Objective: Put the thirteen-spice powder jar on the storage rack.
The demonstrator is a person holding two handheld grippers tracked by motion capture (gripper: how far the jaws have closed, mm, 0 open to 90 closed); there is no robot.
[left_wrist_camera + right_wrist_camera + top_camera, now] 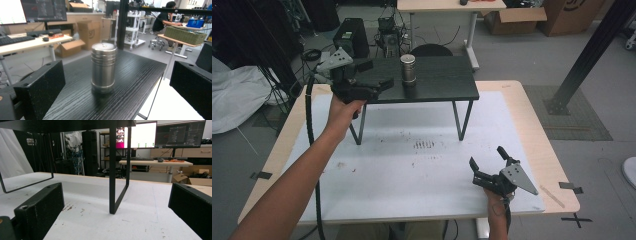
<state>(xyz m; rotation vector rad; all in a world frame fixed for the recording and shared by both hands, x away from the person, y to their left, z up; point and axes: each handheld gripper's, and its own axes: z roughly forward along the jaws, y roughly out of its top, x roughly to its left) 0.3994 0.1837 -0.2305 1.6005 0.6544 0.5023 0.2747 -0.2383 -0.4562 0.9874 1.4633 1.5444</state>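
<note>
A steel canister [408, 69] with a ribbed upper band stands upright on a small black raised shelf [442, 85], toward the shelf's left half and back from its front edge. In the left gripper view the canister [103, 67] sits ahead of and between the two black jaws, touching neither. The left tool [374, 82] is held level at the shelf's left end, near the canister, its jaws spread wide and holding nothing. The shelf rests on thin black frame legs on the white mat [412, 170] that covers the light wooden desk [542, 150]. The right tool [488, 162] lies low over the mat at the near right, well apart from the shelf, its jaws wide apart and empty.
</note>
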